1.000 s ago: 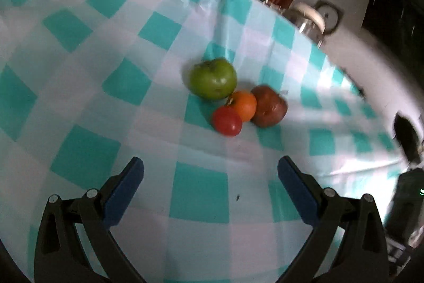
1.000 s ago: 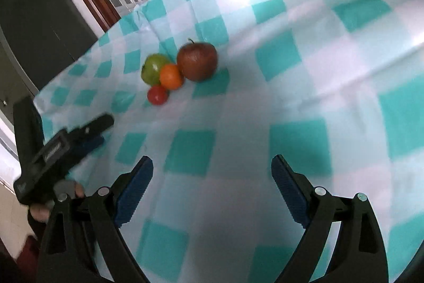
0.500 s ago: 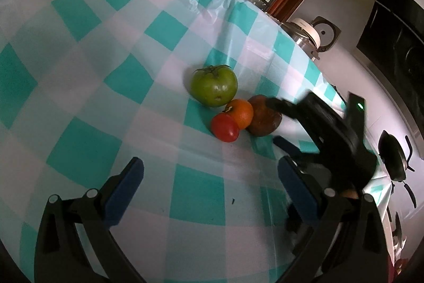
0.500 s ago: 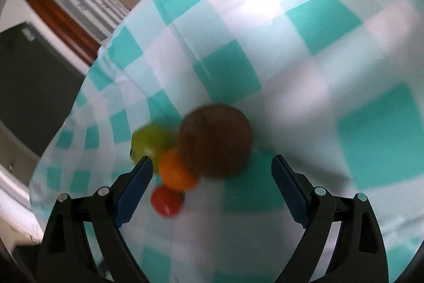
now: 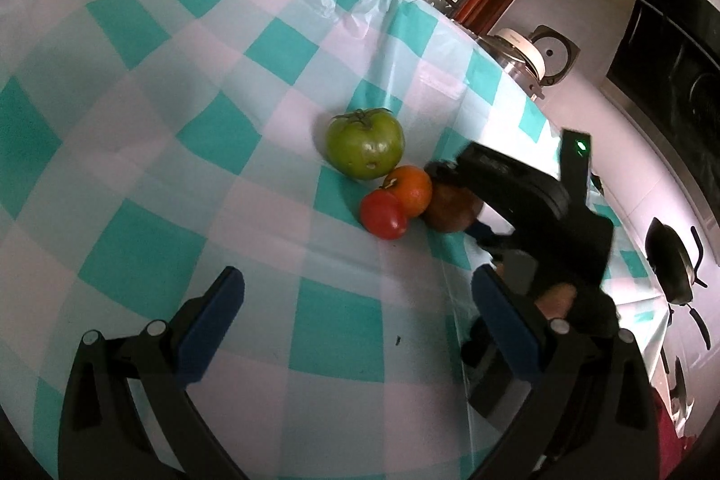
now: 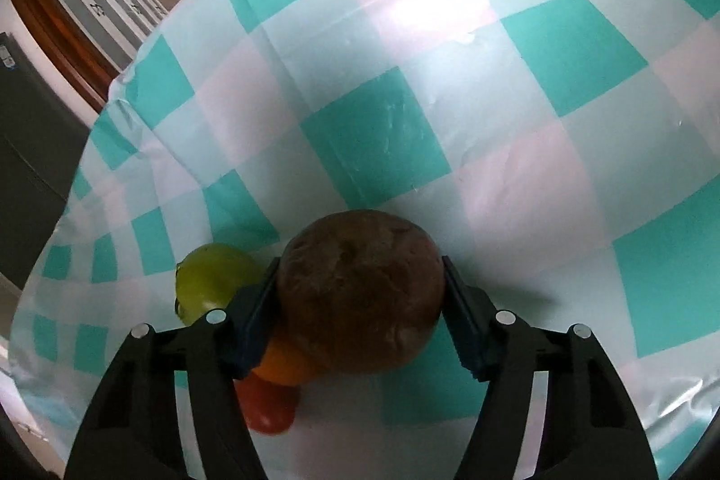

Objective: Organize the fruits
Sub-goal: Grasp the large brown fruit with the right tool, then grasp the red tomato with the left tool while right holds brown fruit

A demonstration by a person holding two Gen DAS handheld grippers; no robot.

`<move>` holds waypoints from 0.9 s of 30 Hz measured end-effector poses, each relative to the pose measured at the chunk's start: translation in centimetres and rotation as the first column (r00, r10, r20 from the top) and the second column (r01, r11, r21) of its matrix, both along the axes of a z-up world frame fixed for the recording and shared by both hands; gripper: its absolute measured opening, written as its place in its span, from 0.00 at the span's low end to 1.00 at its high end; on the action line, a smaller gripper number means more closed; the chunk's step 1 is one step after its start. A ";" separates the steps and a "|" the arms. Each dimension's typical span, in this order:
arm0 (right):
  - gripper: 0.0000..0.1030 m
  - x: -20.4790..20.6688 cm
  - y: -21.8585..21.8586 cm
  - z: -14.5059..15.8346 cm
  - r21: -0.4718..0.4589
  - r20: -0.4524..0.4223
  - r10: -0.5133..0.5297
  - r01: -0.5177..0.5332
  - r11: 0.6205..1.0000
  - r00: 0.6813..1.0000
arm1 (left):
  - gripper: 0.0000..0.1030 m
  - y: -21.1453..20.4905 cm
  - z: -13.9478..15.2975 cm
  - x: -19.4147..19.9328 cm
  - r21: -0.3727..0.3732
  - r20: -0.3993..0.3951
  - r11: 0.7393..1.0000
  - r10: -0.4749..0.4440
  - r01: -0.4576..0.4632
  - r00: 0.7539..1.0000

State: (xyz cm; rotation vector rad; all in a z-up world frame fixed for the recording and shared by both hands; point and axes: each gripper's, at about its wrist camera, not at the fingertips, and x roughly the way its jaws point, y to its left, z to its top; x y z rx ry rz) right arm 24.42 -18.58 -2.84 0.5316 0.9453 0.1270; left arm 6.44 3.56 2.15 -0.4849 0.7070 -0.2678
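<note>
Both blue pads (image 6: 463, 327) of the right tool (image 6: 360, 300) are closing against the brown fruit (image 6: 360, 291), clamping it.

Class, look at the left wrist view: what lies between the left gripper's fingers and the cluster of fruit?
Only bare checked tablecloth lies between the left gripper and the red tomato, the nearest fruit. The left wrist view shows this.

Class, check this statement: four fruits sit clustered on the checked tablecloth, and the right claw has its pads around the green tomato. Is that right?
Not quite. The right claw is closing around the brown fruit, not the green tomato, which sits beside its left pad. The right wrist view shows this. Four fruits do sit clustered on the checked tablecloth.
</note>
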 end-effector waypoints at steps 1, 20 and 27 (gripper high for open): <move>0.63 -0.9 -0.8 0.0 0.024 0.002 -0.001 0.001 1.000 1.000 | 0.98 0.0 0.0 0.0 0.001 -0.001 1.000 0.001 -0.001 1.000; 0.63 -10.7 -7.6 -0.4 0.161 0.069 -0.049 0.037 0.986 0.996 | 0.77 -7.4 0.2 5.1 0.329 -0.065 0.941 -0.063 0.081 0.996; 0.63 -10.9 -7.3 -0.2 0.142 0.091 -0.037 0.024 0.990 0.995 | 0.43 -9.7 -0.9 10.0 0.416 -0.150 0.896 -0.103 0.157 0.983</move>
